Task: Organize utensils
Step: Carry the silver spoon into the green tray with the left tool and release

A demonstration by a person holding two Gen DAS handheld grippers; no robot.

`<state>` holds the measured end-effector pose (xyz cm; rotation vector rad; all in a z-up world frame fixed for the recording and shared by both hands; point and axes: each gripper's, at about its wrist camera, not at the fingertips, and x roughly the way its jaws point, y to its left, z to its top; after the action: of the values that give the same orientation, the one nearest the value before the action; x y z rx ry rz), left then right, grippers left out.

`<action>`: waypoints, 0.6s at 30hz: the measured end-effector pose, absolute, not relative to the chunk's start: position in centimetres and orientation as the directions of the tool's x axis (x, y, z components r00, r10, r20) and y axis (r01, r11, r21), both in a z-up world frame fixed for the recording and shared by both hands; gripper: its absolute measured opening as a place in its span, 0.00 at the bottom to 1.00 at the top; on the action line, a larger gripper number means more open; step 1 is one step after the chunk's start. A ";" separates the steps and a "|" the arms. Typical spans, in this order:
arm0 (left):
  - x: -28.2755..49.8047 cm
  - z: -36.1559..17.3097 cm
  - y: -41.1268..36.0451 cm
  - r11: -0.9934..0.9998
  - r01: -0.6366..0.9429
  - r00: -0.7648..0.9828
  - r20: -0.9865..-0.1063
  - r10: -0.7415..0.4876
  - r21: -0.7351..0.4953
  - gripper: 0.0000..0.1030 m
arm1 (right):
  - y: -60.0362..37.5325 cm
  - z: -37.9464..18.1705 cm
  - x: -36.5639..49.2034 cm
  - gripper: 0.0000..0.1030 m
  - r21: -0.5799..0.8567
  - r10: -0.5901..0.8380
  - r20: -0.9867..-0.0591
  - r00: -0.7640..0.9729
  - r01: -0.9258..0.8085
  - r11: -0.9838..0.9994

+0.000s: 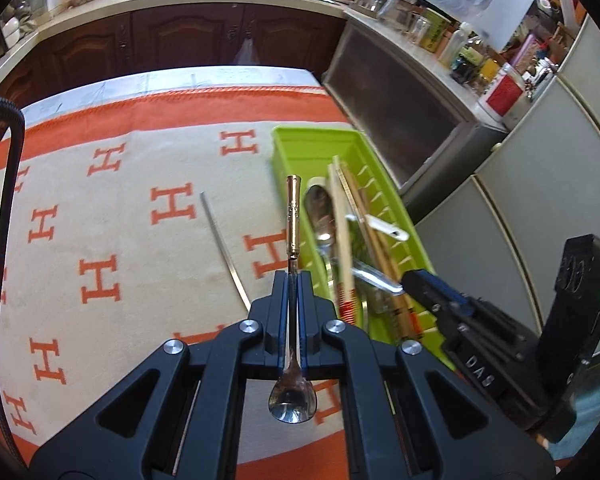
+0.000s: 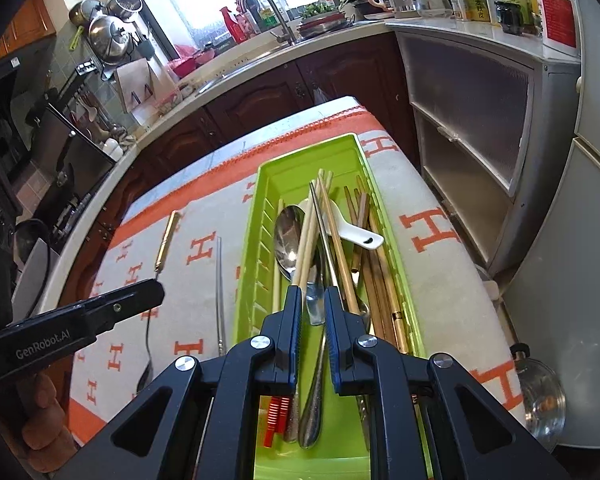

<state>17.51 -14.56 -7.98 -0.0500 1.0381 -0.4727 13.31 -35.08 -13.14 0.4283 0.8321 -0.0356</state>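
Gold-handled slim steel spoon (image 1: 291, 280) sits clamped in the left hand-held gripper (image 1: 293, 280), above the patterned surface (image 1: 100, 208). Only the right view shows the right hand-held gripper (image 2: 313, 300) parted over the lime plastic tray (image 2: 252, 280).

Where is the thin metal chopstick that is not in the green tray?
The metal chopstick lies alone on the orange H-pattern cloth, left of the green tray and of the gold-handled spoon held in the left gripper.

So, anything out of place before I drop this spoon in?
One metal chopstick lies alone on the blanket, outside the green tray. In the tray, the white ceramic spoon sits crosswise over the chopsticks, unlike the lengthwise utensils.
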 end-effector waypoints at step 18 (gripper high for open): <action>19.0 -9.8 -21.5 0.867 0.441 0.374 -0.831 -0.412 -0.231 0.02 | -38.2 -12.2 10.9 0.43 0.484 0.138 -0.659 0.739 0.277 0.830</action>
<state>18.97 -21.48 -9.79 0.0315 1.0543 -0.5460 10.93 -38.24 -12.22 0.6004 0.7461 -0.0813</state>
